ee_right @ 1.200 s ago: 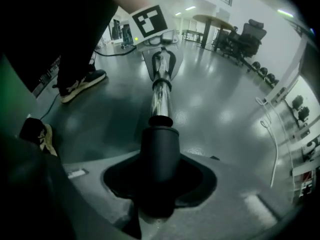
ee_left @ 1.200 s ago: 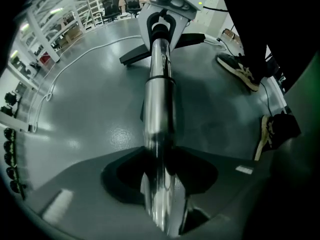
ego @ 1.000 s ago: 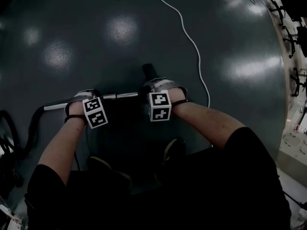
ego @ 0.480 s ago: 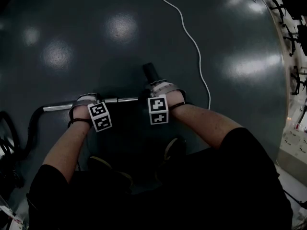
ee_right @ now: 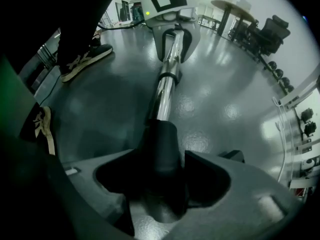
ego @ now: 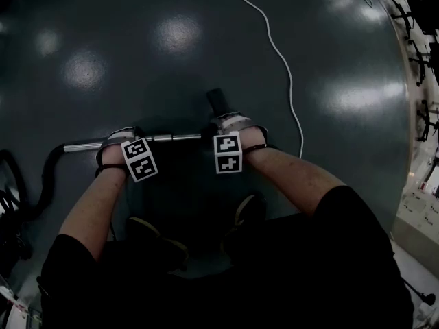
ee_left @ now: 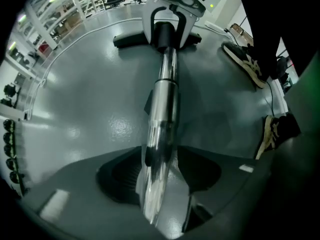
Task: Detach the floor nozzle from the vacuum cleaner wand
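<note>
The chrome wand lies level on the dark floor, and a black hose curves off its left end. In the left gripper view the wand runs between the jaws of my left gripper. They are opening, with dark gaps on both sides. My right gripper straddles the nozzle's black neck, where the chrome wand enters it. Its jaws are opening too, and the pads stand off the neck. The black floor nozzle lies beyond the right gripper, and its neck shows above the right hand.
A white cable snakes across the floor beyond the nozzle. The person's shoes stand close behind the wand. Shelving lines the right edge. Office chairs and a table stand farther off.
Both hands stay over the wand in nearly the same places, with only small shifts. The wand has not visibly moved on the floor.
</note>
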Demonstrator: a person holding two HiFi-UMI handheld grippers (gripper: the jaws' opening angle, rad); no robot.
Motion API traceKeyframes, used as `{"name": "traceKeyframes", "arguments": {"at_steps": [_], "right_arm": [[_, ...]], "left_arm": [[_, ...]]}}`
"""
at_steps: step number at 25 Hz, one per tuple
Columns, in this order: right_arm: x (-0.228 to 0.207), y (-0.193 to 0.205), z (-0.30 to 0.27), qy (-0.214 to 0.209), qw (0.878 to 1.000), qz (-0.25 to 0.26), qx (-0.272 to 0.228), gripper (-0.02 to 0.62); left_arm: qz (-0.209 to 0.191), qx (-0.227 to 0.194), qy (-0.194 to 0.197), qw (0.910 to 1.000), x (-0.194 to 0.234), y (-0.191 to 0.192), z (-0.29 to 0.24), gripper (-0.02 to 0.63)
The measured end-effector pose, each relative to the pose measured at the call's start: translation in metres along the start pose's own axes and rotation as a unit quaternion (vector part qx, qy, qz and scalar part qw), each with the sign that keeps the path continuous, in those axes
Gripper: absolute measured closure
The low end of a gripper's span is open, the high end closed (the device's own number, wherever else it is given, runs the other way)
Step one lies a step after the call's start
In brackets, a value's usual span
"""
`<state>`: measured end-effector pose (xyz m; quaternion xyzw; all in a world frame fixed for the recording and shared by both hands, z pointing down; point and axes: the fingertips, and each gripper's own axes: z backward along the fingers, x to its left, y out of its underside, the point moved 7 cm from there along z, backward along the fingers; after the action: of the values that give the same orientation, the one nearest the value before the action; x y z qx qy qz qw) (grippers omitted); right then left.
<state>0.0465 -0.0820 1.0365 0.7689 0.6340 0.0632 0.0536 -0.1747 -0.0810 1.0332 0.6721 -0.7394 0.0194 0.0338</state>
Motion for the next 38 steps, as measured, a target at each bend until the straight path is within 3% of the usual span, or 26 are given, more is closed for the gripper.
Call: {"name": "traceKeyframes", "arguments": {"at_steps": [5, 9, 12, 15, 18, 21, 22, 24, 29, 31, 35, 38], "right_arm": [[-0.009, -0.004, 0.048, 0.015, 0.999, -0.041, -0.014, 0.311], [-0.003, -0.008, 0.13, 0.015, 0.993, -0.115, -0.036, 0.311], [0.012, -0.01, 0.212, 0.012, 0.98, -0.187, -0.061, 0.311], [0.021, -0.006, 0.302, 0.029, 0.95, -0.3, -0.086, 0.313], [0.034, -0.009, 0.392, 0.05, 0.899, -0.417, -0.123, 0.313], [0.057, -0.025, 0.48, 0.054, 0.853, -0.492, -0.166, 0.313], [0.066, -0.033, 0.509, 0.049, 0.844, -0.503, -0.181, 0.313], [0.083, -0.051, 0.561, 0.04, 0.838, -0.502, -0.21, 0.313], [0.106, -0.081, 0.654, 0.061, 0.857, -0.441, -0.257, 0.315], [0.115, -0.093, 0.689, 0.086, 0.853, -0.437, -0.271, 0.32], [0.141, -0.13, 0.755, 0.147, 0.837, -0.431, -0.304, 0.321], [0.172, -0.149, 0.797, 0.197, 0.806, -0.445, -0.337, 0.324]], "left_arm": [[0.083, -0.056, -0.003, 0.995, -0.006, 0.009, 0.061, 0.351], [0.144, -0.108, -0.013, 0.9836, -0.026, 0.02, 0.157, 0.353], [0.184, -0.132, -0.026, 0.9736, -0.042, 0.038, 0.241, 0.358], [0.25, -0.163, -0.051, 0.9531, -0.053, 0.051, 0.33, 0.361], [0.3, -0.191, -0.088, 0.9306, -0.07, 0.055, 0.42, 0.377], [0.342, -0.22, -0.132, 0.9038, -0.091, 0.052, 0.516, 0.385], [0.356, -0.231, -0.146, 0.8937, -0.1, 0.05, 0.548, 0.389], [0.378, -0.254, -0.177, 0.8723, -0.118, 0.046, 0.609, 0.394], [0.395, -0.321, -0.259, 0.8208, -0.151, 0.039, 0.714, 0.402], [0.386, -0.353, -0.268, 0.8093, -0.168, 0.037, 0.743, 0.412], [0.34, -0.418, -0.27, 0.7976, -0.212, 0.033, 0.785, 0.416], [0.302, -0.475, -0.266, 0.783, -0.251, 0.022, 0.808, 0.43]]}}
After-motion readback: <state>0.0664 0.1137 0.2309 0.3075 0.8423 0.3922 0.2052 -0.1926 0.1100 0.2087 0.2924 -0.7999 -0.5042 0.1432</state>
